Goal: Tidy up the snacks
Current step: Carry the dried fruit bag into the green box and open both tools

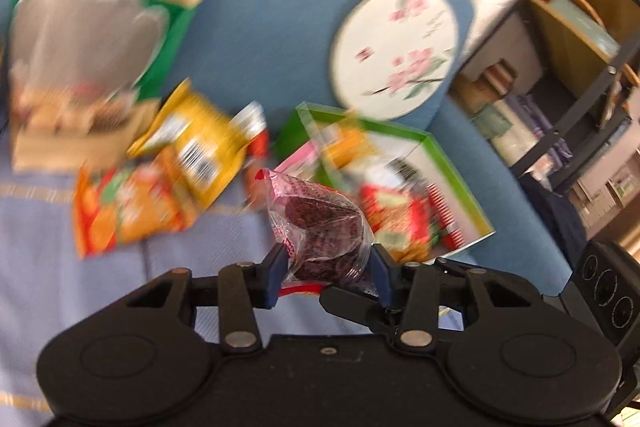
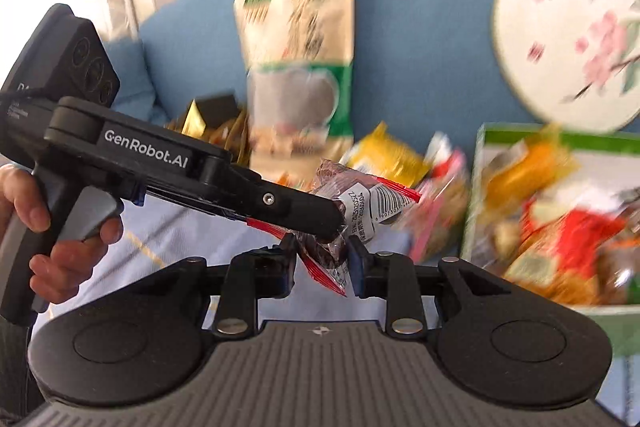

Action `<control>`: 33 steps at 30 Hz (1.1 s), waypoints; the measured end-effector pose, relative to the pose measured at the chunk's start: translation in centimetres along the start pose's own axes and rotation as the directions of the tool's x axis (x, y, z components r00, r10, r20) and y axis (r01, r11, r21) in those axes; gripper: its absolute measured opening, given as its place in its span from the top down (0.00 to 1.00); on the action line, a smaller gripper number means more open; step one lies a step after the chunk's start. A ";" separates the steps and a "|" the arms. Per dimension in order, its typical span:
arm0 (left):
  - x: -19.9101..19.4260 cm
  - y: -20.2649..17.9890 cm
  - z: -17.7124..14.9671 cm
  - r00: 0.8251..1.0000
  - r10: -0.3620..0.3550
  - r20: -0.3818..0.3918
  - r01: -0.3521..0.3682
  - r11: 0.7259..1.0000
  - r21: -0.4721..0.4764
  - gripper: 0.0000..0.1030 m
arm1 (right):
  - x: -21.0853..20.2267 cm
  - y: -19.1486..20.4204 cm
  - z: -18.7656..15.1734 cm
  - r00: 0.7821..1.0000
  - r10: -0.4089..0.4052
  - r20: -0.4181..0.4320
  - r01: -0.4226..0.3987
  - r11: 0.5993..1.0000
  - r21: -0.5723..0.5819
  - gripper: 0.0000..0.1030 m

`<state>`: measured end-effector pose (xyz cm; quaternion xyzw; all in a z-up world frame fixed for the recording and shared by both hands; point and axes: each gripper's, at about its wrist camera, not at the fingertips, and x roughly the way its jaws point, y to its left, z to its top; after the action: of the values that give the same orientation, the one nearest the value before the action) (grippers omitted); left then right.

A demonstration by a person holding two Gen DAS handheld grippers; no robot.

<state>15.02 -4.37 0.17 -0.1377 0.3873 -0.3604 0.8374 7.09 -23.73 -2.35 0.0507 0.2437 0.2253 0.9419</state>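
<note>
The clear packet of dark snacks (image 1: pixel 320 227) is hanging in the air near the green tray (image 1: pixel 460 183)'s corner, both claws pinching it; the left gripper (image 1: pixel 326 269) and right gripper (image 2: pixel 322 259) pulling apart are risking a torn wrapper or a slip; its crinkly film, red-edged and barcoded, is looking slippery.

Bare light-blue striped cloth (image 1: pixel 100 291) lies open along the near edge of the blue sofa seat (image 1: pixel 280 39). Ahead, scattered yellow and orange snack packets (image 1: pixel 168 171) block the middle. The green-rimmed tray (image 1: pixel 452 163) heaped with packets fills the right side, and the tall beige-and-green bag (image 2: pixel 304 67) and round floral fan (image 1: pixel 396 51) stand against the backrest.
</note>
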 end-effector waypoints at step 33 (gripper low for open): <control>14.9 -10.4 4.8 0.998 -0.063 -0.025 0.067 0.972 0.227 0.00 | -5.1 -13.4 -0.2 0.884 -0.463 0.073 0.438 0.871 0.224 0.13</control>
<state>19.98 -22.49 0.45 -0.0503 0.3460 -0.4308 0.8320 8.35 -37.99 -3.05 0.1012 0.2113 -0.0299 0.9717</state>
